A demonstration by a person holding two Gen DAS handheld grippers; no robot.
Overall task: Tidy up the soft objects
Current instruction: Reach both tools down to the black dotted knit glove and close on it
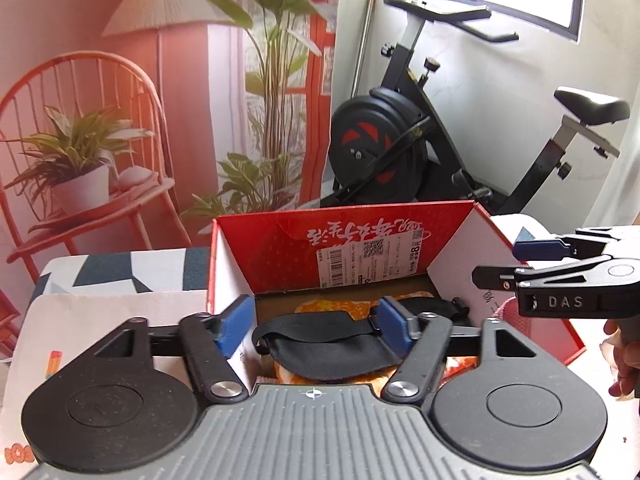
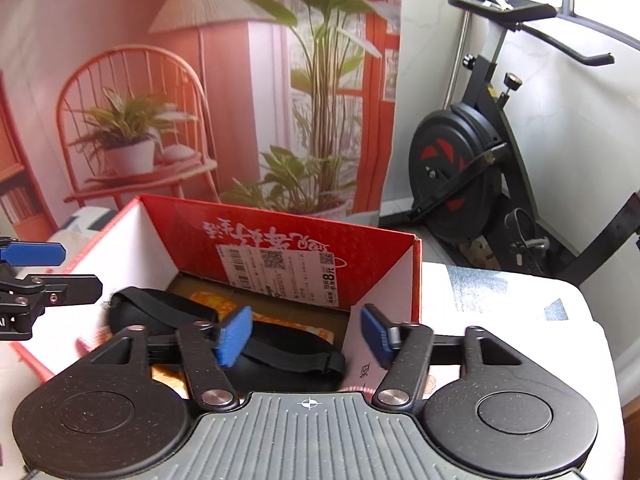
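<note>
A black fabric eye mask with an elastic strap (image 1: pixel 332 350) is seen lying inside the open red cardboard box with white inner walls (image 1: pixel 236 276), on top of orange-patterned soft items (image 1: pixel 352 306). The left gripper (image 1: pixel 316 326) is held just above the box with its blue pads spread apart; the mask lies below and between them, and its right pad may be brushing the strap, though contact cannot be settled. The right gripper (image 2: pixel 306 336) is likewise parted, nothing pressed between its pads, with the mask's strap end beneath its left finger. A black exercise bike (image 2: pixel 472 172) is visible well beyond the box.
</note>
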